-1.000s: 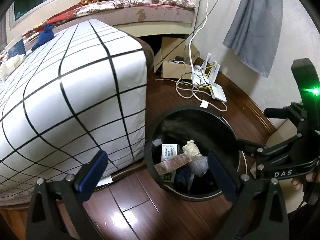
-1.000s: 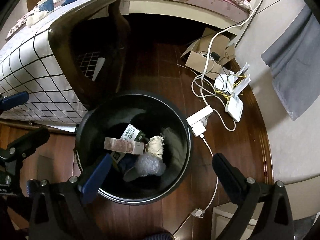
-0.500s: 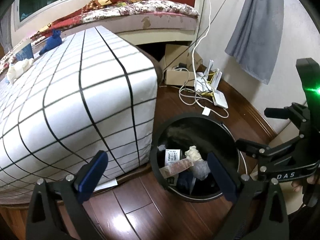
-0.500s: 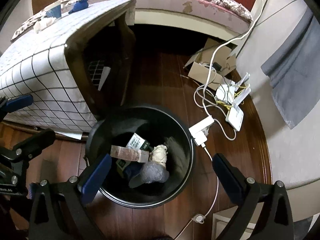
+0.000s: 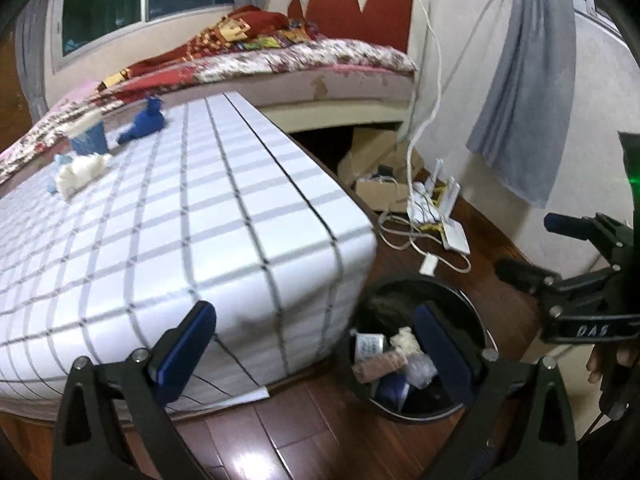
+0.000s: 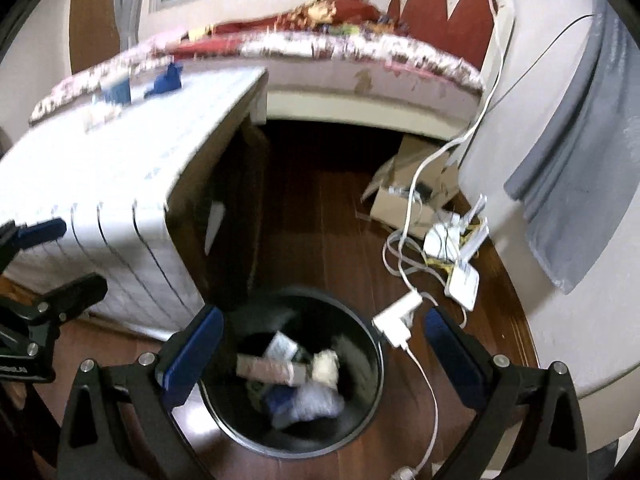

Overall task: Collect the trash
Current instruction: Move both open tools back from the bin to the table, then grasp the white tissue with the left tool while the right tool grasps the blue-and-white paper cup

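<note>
We hold both tools spread and empty: the left tool (image 5: 316, 344) and the right tool (image 6: 324, 344) hover above the black bin (image 6: 372, 364) on the wooden floor, beside the checked bench (image 5: 200, 220). Trash remains at the bench's far end: a crumpled white tissue (image 5: 80, 170), a blue scrap (image 5: 144, 122) and a blue cup (image 5: 88, 140). We judge these light and soft; the tissue should be pinched across its bulk, the cup at its rim.

Black round bin (image 6: 360, 436) on floor holds crumpled trash (image 6: 304, 384).
</note>
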